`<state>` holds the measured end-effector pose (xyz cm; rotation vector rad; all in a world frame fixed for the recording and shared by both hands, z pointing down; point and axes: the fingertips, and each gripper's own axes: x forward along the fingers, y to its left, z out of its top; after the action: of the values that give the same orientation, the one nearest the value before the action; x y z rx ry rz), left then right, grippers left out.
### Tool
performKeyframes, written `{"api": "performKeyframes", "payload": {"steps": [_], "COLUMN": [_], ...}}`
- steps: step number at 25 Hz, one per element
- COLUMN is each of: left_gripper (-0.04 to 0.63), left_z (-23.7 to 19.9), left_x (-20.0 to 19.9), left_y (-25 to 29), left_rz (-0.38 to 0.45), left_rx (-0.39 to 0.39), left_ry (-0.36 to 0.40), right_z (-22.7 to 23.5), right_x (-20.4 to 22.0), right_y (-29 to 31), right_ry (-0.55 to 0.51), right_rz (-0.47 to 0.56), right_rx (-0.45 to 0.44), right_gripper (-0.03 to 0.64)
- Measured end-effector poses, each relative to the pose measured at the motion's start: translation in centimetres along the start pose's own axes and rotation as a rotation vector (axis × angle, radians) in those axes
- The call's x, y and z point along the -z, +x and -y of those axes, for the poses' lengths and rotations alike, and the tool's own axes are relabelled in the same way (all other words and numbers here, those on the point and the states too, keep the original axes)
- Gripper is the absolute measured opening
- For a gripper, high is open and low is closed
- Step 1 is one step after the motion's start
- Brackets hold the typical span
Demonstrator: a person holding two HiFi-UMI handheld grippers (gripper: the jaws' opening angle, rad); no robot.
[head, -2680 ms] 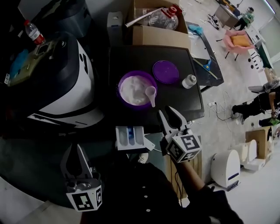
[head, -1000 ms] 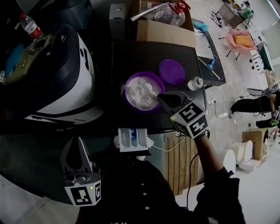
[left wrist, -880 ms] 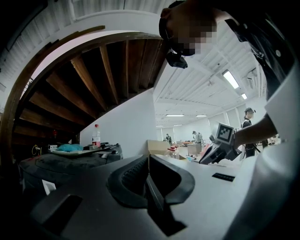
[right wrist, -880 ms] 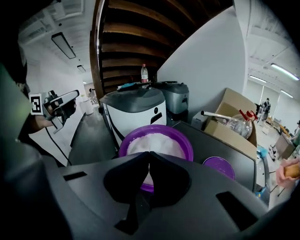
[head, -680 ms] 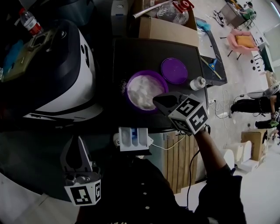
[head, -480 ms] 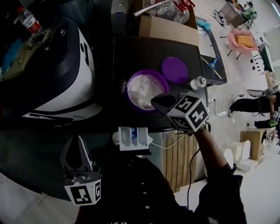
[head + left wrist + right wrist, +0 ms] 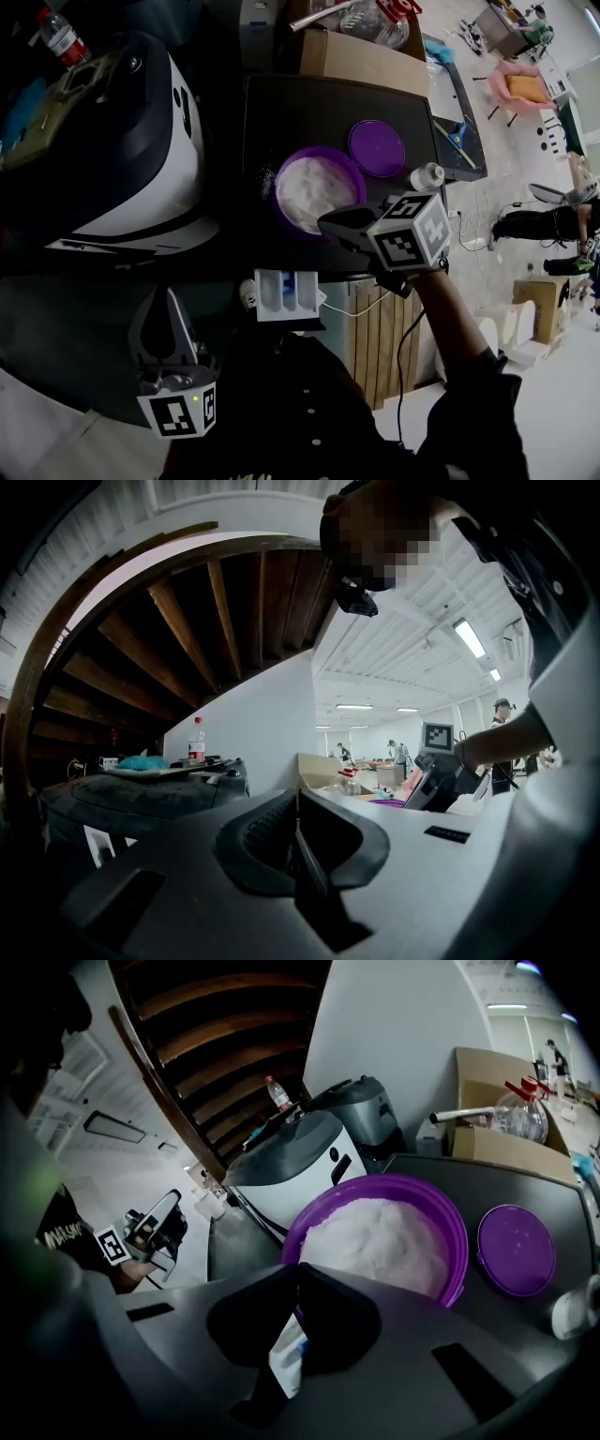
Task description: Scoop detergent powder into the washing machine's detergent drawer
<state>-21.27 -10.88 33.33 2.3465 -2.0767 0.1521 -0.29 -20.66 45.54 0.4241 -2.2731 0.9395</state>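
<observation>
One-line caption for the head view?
Right gripper, jaws shut, at near rim of powder tub; drawer below it in frame.

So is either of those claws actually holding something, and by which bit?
Right gripper, at the purple bowl's rim: jaws shut on a thin white strip, probably the scoop's handle; its cup is hidden. Left gripper: shut, empty.

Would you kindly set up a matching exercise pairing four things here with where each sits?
1. purple plastic tub of white powder
2. flat round purple lid
3. white plastic detergent drawer
4. clear plastic bottle with red cap

A. just past the black tabletop's near edge
B. far left, beyond the white-and-black machine
C. on the tabletop, right of the tub
D. mid-tabletop, open

Pairs: 1-D, 2-C, 3-A, 4-B.
</observation>
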Motion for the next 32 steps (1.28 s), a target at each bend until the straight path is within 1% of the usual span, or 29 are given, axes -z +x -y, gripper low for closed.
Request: {"api": "performKeyframes", "payload": {"steps": [2,7,9,15,19,23,27,32], "left_gripper": [0.025,0.025,0.025,0.025,0.025,0.025,0.025,0.025], "left_z": [0.0,-0.1,0.0,0.4,0.7,1.1,1.5,1.9], "left_x": [0.0,-0.3,-0.5,-1.3,-2.1,-3.0,-3.7,-4.6], "left_y": [0.0,0.1,0.1,0.1,0.0,-0.2,-0.3,-0.6], "left_rz": [0.001,0.005,0.009,0.03,0.053,0.073,0.089,0.108], "left_rx": [0.0,0.001,0.002,0.011,0.015,0.016,0.022,0.028], "left_ry": [0.001,0.004,0.006,0.013,0.022,0.026,0.031,0.038], "right_z": [0.2,1.4,1.8,2.0,1.5,0.8,-0.7,-2.9], "right_x": [-0.1,-0.2,-0.2,-0.5,-0.7,-0.9,-2.0,-1.5], "right_y": [-0.1,-1.0,-1.6,-3.1,-4.6,-6.4,-8.0,-9.8], "right_ry": [0.042,0.079,0.116,0.322,0.408,0.439,0.444,0.442], "right_rz": [0.019,0.073,0.099,0.247,0.347,0.423,0.51,0.548], "right_rx": [-0.003,0.037,0.04,-0.053,-0.102,-0.13,-0.188,-0.23], "right_gripper": [0.032,0.032,0.032,0.032,0.032,0.032,0.032,0.032]}}
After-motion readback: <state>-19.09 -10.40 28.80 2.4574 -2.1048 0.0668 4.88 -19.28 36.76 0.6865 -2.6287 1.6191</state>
